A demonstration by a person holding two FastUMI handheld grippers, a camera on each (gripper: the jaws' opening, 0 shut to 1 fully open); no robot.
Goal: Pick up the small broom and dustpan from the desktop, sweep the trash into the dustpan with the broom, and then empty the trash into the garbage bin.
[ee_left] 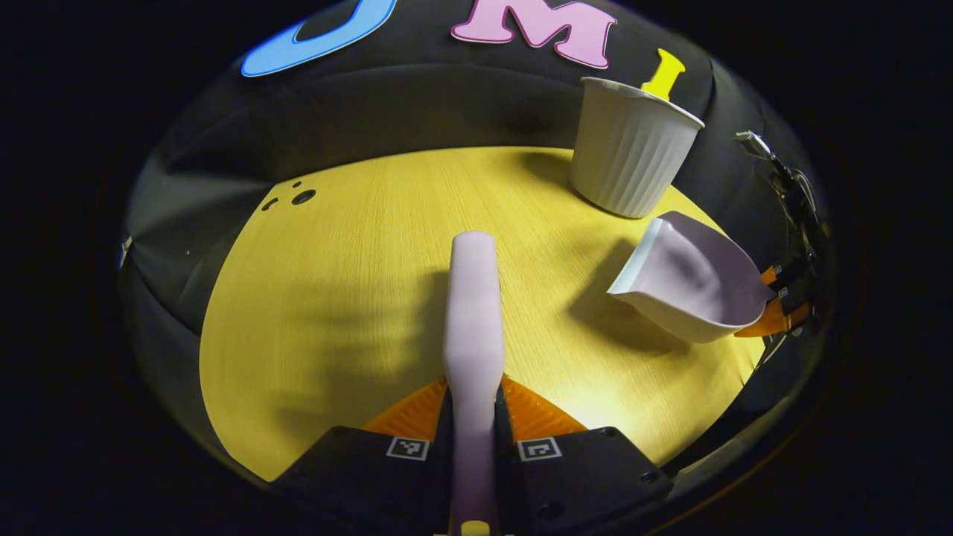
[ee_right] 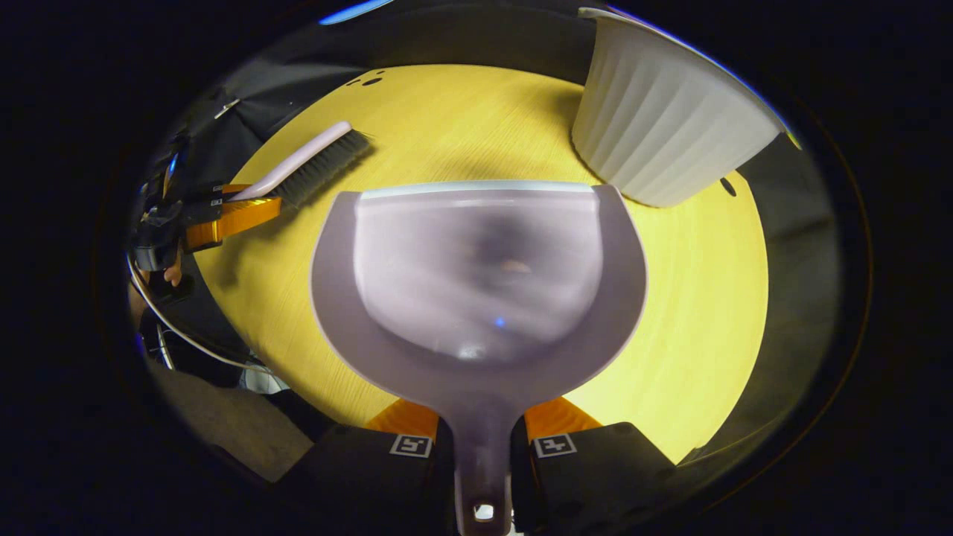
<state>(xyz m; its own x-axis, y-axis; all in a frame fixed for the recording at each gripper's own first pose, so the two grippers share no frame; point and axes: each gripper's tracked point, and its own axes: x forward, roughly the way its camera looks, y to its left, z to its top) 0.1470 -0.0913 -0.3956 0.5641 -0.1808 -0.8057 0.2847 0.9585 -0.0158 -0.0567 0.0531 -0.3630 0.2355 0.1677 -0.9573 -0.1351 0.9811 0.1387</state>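
**Dustpan up, bin just ahead**

Yellow wood-grain desktop, round, with black cloth wall close behind it, so not much spare room anywhere. Left gripper is clamped on the small broom, handle squeezed between both fingers and the broom running straight out away from the camera. In the right gripper view you can see its dark bristles pointing down at the table on the far left. Right gripper is pinching the dustpan by its handle, pan held level-ish above the table with its open lip facing away.

Inside the pan there's a small pale smudge near the middle, too blurry for me to call it trash. I can't spot loose trash on the table either, so my guess is we're at the emptying step.

White ribbed garbage bin sits far right, near the table's back edge, just beyond the pan lip. To do this well I'd lift the lip over the bin rim first, then tilt forward slowly so nothing slides off the sides. The rim is above the lip right now, so going straight in would bump the wall and maybe tip the bin.

Broom side has open table, best parked there, well apart from the bin.
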